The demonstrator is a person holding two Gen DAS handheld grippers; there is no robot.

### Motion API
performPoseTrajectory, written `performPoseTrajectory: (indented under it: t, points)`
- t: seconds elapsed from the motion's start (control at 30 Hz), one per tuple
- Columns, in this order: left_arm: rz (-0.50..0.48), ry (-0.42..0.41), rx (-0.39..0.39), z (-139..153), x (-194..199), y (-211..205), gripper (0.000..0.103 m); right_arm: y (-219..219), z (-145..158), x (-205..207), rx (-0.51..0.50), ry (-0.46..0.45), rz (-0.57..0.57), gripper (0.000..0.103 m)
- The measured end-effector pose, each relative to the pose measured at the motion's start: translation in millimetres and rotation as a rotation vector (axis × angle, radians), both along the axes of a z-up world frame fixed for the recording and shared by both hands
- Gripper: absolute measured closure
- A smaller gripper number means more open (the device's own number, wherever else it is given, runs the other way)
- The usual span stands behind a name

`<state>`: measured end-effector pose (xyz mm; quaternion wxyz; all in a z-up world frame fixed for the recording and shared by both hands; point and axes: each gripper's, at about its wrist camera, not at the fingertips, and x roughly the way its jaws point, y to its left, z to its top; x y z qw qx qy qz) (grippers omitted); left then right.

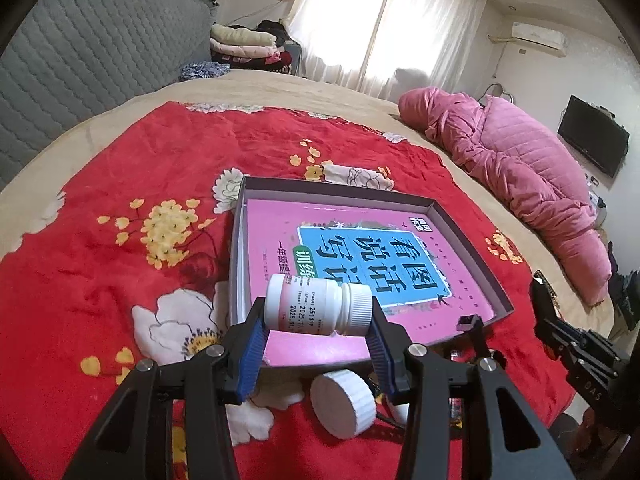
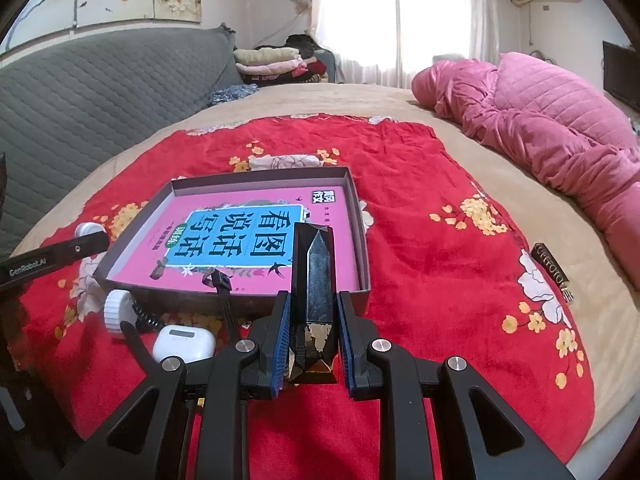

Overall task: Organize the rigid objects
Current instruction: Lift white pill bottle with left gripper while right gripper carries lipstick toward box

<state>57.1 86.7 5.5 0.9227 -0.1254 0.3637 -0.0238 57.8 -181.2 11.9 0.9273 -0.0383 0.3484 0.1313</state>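
Both tools gripping — left tool (image 1: 318,322) white bottle (image 1: 318,308) (label half-legible), right tool (image 2: 312,330) black faceted bar (image 2: 313,276).

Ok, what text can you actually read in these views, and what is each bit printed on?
"看图说话写话", with "训练" in a green tag: pink book cover in the box.
"251117", "2025.11", "2028.11": label of the white bottle in the left hand-held gripper.
"GenRoboLAI" or similar: black bar at left of the right wrist view.
"CPFOTO", uncertain: dark tag on the red blanket.
Smaller print on book and bottle: unreadable.
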Motion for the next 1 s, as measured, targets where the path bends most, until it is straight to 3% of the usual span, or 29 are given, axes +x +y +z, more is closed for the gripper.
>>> performPoseTrajectory:
  t: [0.23,0.63,0.77,1.0]
  points:
    - [-0.044,0.003,0.035,-4.6,13.6,-1.9,0.056,4.6,0.0,4.8,-0.033,0.003,-0.007,0.080]
    - [-0.220,0.058,0.140,-22.7,35.0,-21.3,0.056,8.9,-0.5,32.9,-0.063,0.035,-0.031,0.080]
    - [-0.256,0.091,0.118,-31.0,40.6,-18.7,0.056,14.5,-1.5,42.4,-0.053,0.051,-0.041,0.080]
    - [-0.267,0.129,0.151,-44.6,44.5,-13.1,0.056,34.1,-3.1,57.3,-0.085,0.060,-0.014,0.080]
